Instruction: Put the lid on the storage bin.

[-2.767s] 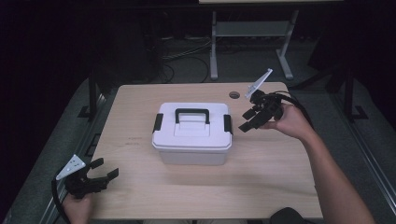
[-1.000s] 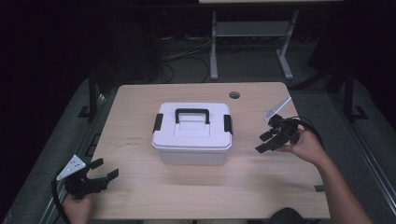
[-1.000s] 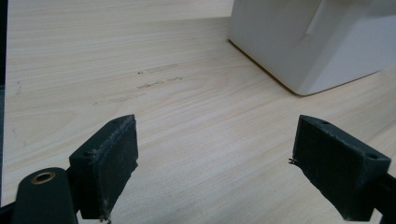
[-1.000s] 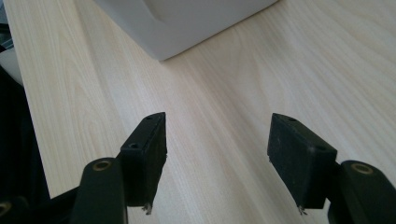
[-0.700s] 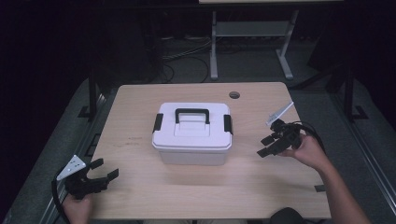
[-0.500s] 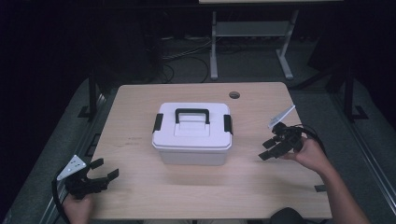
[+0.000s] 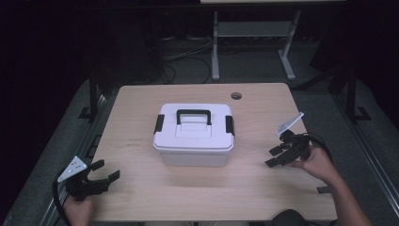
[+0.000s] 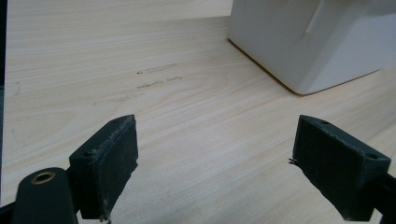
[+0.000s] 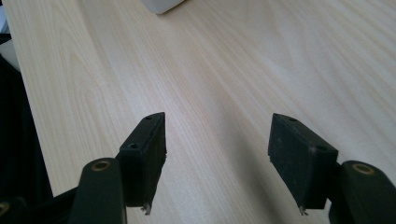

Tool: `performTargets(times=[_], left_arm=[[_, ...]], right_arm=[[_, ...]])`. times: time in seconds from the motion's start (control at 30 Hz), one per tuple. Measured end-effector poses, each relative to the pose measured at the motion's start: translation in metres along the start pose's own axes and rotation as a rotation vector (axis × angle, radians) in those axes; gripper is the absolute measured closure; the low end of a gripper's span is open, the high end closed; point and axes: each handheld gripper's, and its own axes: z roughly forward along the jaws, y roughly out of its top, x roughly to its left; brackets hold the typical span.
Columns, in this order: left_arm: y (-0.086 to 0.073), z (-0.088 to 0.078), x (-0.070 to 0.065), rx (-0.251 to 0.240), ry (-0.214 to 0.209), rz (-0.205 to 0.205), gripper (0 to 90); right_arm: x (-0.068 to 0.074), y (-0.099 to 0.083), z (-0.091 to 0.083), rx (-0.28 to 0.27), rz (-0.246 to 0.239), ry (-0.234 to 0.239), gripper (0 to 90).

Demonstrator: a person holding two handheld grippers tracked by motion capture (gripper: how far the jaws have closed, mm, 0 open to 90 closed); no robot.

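A white lidded box [image 7: 194, 135] with a black handle [image 7: 193, 114] and black side clasps stands at the middle of the wooden table [image 7: 141, 122]. My right gripper [image 7: 275, 156] hangs low over the table to the box's right, open, with bare wood between its pads [image 9: 149, 154]. My left gripper [image 7: 105, 171] rests at the table's front left corner, open and holding nothing; a corner of the box [image 8: 322, 37] lies beyond its jaws. In the right gripper view a small piece of the box [image 9: 161, 4] sits at the top edge.
A round cable hole [image 7: 236, 95] is in the tabletop behind the box. A table frame [image 7: 249, 28] and cables on the floor lie beyond the far edge. Dark floor surrounds the table.
My right gripper has come from beside the box's right clasp toward the front right of the table and sunk lower. The left gripper and the box have stayed put.
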Motion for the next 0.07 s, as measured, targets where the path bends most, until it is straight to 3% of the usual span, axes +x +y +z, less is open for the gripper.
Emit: performTargets(times=[0.07], left_arm=[[0.0001, 0.0006, -0.0004, 0.004, 0.001, 0.002, 13.4]], right_arm=[[0.0012, -0.0021, 0.0012, -0.001, -0.001, 0.001, 36.0]])
